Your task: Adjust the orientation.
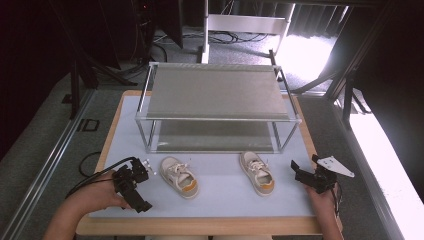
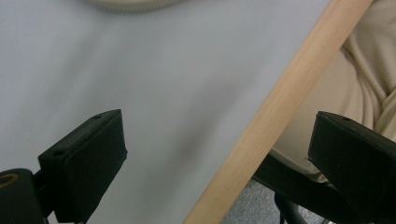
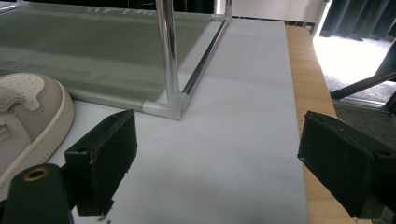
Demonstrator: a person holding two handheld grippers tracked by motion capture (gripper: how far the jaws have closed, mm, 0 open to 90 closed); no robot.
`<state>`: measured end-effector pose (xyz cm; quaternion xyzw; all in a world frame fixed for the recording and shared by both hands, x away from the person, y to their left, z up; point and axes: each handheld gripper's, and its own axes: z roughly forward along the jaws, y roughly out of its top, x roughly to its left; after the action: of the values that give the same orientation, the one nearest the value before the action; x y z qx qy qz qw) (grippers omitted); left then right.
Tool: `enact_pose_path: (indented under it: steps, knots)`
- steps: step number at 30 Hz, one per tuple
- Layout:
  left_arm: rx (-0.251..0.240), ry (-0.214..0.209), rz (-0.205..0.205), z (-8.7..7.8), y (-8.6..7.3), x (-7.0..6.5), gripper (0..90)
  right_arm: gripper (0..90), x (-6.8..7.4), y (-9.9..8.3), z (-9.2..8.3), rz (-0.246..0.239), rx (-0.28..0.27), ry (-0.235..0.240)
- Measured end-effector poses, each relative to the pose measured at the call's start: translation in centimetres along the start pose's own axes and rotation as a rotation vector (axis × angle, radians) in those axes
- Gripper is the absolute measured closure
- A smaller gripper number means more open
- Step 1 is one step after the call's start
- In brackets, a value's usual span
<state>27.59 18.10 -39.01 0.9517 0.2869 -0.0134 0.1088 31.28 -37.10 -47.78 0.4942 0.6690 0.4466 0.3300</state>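
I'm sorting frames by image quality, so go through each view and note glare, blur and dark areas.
High view: daylight blows out the floor at upper right, while the left surroundings sit near black. Left gripper view: the pale wooden table edge and the black tool jaws look soft. Right gripper view: the chrome rack post catches highlights, and the floor beyond is overexposed.

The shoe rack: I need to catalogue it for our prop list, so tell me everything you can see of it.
The shoe rack is a two-tier frame of shiny metal tubes with pale corner joints, each tier a taut sheet of grey fabric. Both tiers are bare. It stands upright on the light mat at the far middle of the table, its long side facing the person. In the right gripper view its front corner post rises from a corner joint that rests on the mat. Two small shoes lie just in front, not touching it.
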Motion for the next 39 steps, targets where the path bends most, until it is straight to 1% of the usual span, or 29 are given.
enact_pose_path:
  steps: [2,3,7,11,13,14,15,16,18,19,20,21,22,23,24,25,26,29,30,31,32,34,35,38,39]
  knots:
    - [-0.002,-0.006,0.021,-0.1,0.6,-0.4,3.9,11.4,0.0,0.0,0.0,-0.001,0.0,0.0]
    - [-0.002,-0.006,0.021,-0.1,0.6,-0.4,3.9,11.4,0.0,0.0,0.0,-0.001,0.0,0.0]
    - [0.002,-0.021,0.069,-0.2,2.1,-1.4,3.9,11.4,0.1,0.0,0.0,-0.007,0.001,-0.003]
    - [-0.009,-0.034,0.106,-0.4,3.3,-2.2,3.9,11.4,0.1,0.0,0.0,-0.006,0.001,-0.004]
    - [-0.004,-0.027,0.129,-0.3,4.0,-2.5,4.0,11.4,0.1,0.0,0.0,-0.005,0.001,-0.004]
    - [0.003,-0.029,0.136,-0.3,4.3,-2.7,4.0,11.4,0.1,0.0,0.0,-0.004,0.002,-0.005]
    - [0.003,-0.029,0.136,-0.3,4.3,-2.7,4.0,11.4,0.1,0.0,0.0,-0.004,0.003,-0.004]
    - [0.004,-0.029,0.142,-0.3,4.9,-2.9,4.0,11.5,0.0,0.0,0.0,-0.003,0.004,-0.005]
    - [0.002,-0.037,0.166,-0.2,5.6,-3.4,4.5,11.4,0.0,0.0,0.0,-0.002,0.004,-0.005]
    - [0.002,-0.037,0.166,-0.2,5.6,-3.4,5.2,11.4,0.0,0.0,0.0,-0.001,0.003,-0.005]
    - [0.002,-0.044,0.179,-0.1,6.2,-3.7,5.2,11.5,0.0,0.0,0.0,0.0,0.003,-0.005]
    - [0.003,-0.04,0.186,-0.1,6.7,-3.9,5.2,11.5,0.0,0.0,0.0,0.0,0.003,-0.004]
    - [0.007,-0.037,0.19,0.0,6.9,-4.0,5.2,14.6,0.0,0.0,0.0,0.0,0.003,-0.004]
    - [0.007,-0.037,0.19,0.0,6.9,-4.0,5.2,14.6,0.0,0.0,0.0,0.0,0.003,-0.004]
    - [0.008,-0.04,0.203,0.1,7.7,-4.2,5.2,14.9,0.0,0.0,0.0,0.0,0.001,-0.004]
    - [0.008,-0.04,0.203,0.1,7.7,-4.2,5.2,14.9,0.0,0.0,0.0,0.0,0.001,-0.003]
    - [0.014,-0.038,0.213,0.4,8.4,-4.5,5.5,14.9,0.0,0.0,0.0,0.001,0.001,-0.003]
    - [0.018,-0.034,0.218,0.5,8.8,-4.5,7.0,14.9,0.0,0.0,0.0,-0.001,0.0,-0.003]
    - [0.022,-0.04,0.222,0.9,9.7,-4.6,7.4,15.0,0.0,0.0,0.0,-0.002,0.001,-0.001]
    - [0.022,-0.038,0.22,1.0,10.0,-4.6,12.2,14.9,0.0,0.0,0.0,-0.002,0.0,-0.002]
    - [0.028,-0.036,0.217,1.2,10.3,-4.6,14.1,15.0,0.0,0.0,0.0,-0.002,-0.001,-0.002]
    - [0.05,-0.009,0.209,1.7,10.9,-4.6,14.7,15.0,0.1,0.0,0.0,-0.003,-0.002,-0.001]
    - [0.058,-0.007,0.209,1.9,11.2,-4.6,17.9,15.0,0.1,0.0,0.0,-0.006,-0.003,0.0]
    - [0.069,-0.002,0.193,2.5,11.9,-4.4,23.2,15.0,0.1,0.0,0.0,-0.01,-0.003,0.001]
    - [0.073,0.002,0.187,2.8,12.1,-4.3,27.2,15.0,0.1,0.0,0.0,-0.01,-0.003,0.001]
